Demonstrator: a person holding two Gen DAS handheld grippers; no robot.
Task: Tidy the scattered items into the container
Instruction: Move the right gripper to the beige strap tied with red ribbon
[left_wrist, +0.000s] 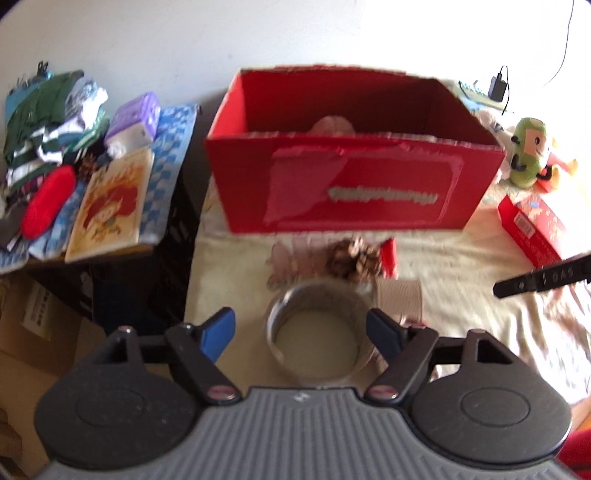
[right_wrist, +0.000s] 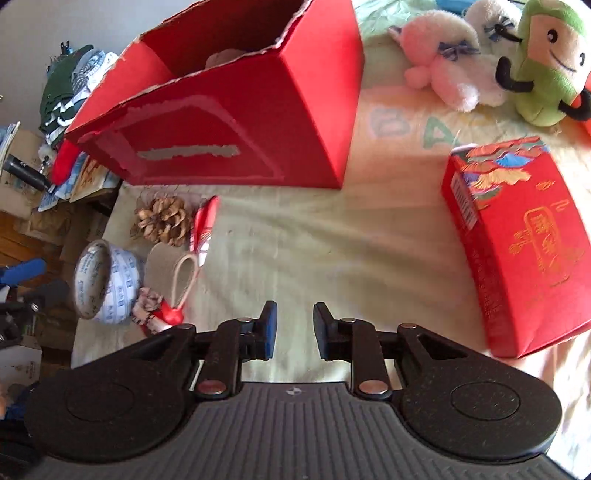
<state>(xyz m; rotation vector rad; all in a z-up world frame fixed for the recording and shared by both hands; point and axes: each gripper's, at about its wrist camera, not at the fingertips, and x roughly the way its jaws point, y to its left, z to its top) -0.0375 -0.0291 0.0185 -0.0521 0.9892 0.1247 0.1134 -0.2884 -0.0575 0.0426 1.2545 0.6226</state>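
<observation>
Two claws are at work, and the left claw (left_wrist: 301, 332) is the one lined up: a roll of tape (left_wrist: 320, 334) stands on edge directly between its blue pads, its open hole facing the camera and its axis running near-to-far along the fingers. The jaws are spread wide, one pad on each side of the roll, with a gap on the left side and the right pad close to or just touching the rim; blur keeps me from saying which. In my judgement, closing across the roll is the next move, and it calls for little shifting beforehand.

The right claw (right_wrist: 294, 330) is partly spread with nothing between its pads, hovering over bare cloth. From it the tape roll (right_wrist: 105, 282) lies well off to the left, so the left claw is clearly the nearer.

The red box (left_wrist: 354, 192), the container, sits straight ahead on the far side of the tape roll, top open, with something pale already inside. Between roll and box lie a pine cone (left_wrist: 352, 258) and a red ornament (right_wrist: 203, 229) on the cloth-covered surface (right_wrist: 332, 258). A flat red packet (right_wrist: 517, 240) lies to the right, and a green plush toy (right_wrist: 543, 62) on the far right.
</observation>
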